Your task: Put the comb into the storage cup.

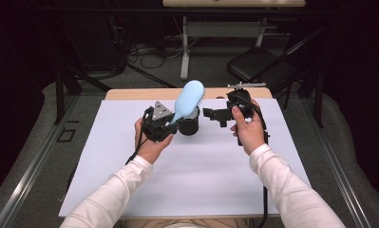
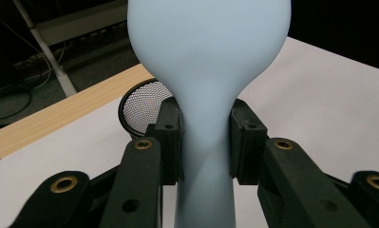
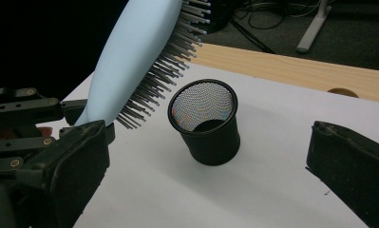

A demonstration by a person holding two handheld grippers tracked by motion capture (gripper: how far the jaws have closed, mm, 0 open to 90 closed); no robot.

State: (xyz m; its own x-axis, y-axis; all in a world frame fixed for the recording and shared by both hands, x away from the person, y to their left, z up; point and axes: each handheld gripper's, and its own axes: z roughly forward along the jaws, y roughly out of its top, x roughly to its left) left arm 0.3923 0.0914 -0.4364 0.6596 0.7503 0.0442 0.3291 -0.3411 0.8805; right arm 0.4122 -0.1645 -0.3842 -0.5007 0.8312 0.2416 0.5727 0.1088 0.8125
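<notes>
Left tongs (image 2: 205,137) clamp hairbrush (image 2: 207,61) handle (upright)

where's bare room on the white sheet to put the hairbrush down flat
The white sheet is bare left of the left gripper, between the forearms, and right of the right gripper. It is crowded mid-back, around the black mesh cup and the hairbrush.

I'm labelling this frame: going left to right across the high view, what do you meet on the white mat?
Left tongs gripping the handle of the blue hairbrush → black mesh cup → right tongs, open.
</notes>
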